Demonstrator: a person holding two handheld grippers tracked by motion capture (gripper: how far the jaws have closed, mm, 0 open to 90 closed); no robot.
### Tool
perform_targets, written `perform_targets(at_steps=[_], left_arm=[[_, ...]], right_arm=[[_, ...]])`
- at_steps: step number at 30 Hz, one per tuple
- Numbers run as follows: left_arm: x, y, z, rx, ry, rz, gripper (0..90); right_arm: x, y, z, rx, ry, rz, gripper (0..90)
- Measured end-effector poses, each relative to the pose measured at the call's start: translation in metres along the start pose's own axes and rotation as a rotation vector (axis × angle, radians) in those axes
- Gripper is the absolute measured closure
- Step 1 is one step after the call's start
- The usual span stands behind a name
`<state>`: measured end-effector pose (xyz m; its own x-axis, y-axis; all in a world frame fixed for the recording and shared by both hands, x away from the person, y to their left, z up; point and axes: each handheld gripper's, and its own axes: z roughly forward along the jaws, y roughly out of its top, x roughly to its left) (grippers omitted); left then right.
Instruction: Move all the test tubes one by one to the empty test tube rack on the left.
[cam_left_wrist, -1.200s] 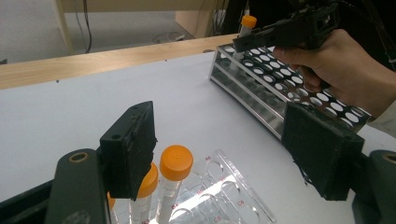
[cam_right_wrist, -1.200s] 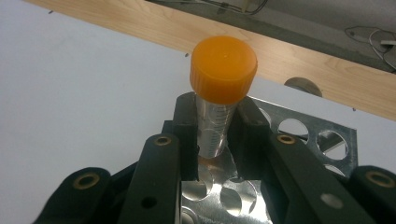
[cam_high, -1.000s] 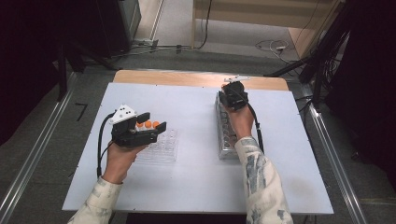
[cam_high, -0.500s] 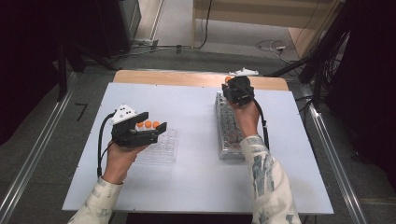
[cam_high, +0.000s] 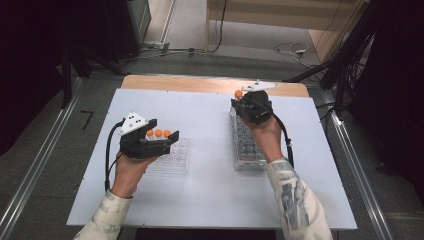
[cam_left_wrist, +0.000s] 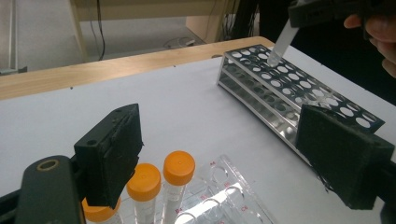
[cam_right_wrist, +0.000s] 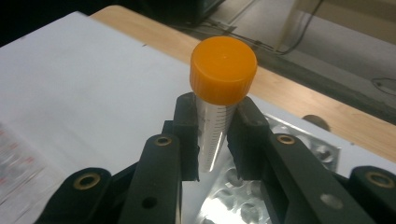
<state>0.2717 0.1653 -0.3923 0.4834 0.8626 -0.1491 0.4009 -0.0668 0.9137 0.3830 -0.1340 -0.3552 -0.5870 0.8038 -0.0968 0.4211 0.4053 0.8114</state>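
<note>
Near edge, left side: left gripper (cam_high: 172, 141) held level over the clear plastic tube rack (cam_high: 172, 161), just beside three orange-capped clear tubes (cam_high: 158, 133) standing upright in that rack. Jaws wide apart, having just been opening; nothing pressed between the pads (cam_left_wrist: 112, 154). In the left gripper view, two orange caps (cam_left_wrist: 161, 175) visible in the gap near the left pad, a third partly hidden behind that pad, none touched by the opposite pad. Clear rack lying flat on the white table sheet (cam_high: 200, 195), several of its sockets vacant.

Middle, right side: long silver metal tube rack (cam_high: 245, 150) with rows of round holes, lying lengthwise away from the person, well apart from the clear rack. Right hand (cam_high: 265, 134) raised above its far half.

Farther: right gripper (cam_right_wrist: 212, 140) clamped on one clear graduated tube with an orange screw cap (cam_right_wrist: 223, 70). Pads pressing both sides of the tube body just below the cap; cap clear above the jaws. Tube lifted out of the metal rack, its pointed lower end hanging above the far holes without touching them, tilted slightly, as seen from the left gripper view (cam_left_wrist: 280, 44).

Far edge: bare wooden table strip (cam_high: 200, 83) beyond the white sheet.
</note>
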Motion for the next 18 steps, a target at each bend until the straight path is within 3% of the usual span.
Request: perform_targets(at_steps=[6,18], left_arm=[[-0.010,0.000,0.003,0.019,-0.021,0.021,16.3],[-0.029,-0.004,0.011,0.036,-0.055,0.059,16.7]], right_arm=[[0.029,-0.014,-0.007,0.019,0.071,-0.077,72.0],[0.067,-0.046,-0.002,0.055,0.189,-0.121,72.0]])
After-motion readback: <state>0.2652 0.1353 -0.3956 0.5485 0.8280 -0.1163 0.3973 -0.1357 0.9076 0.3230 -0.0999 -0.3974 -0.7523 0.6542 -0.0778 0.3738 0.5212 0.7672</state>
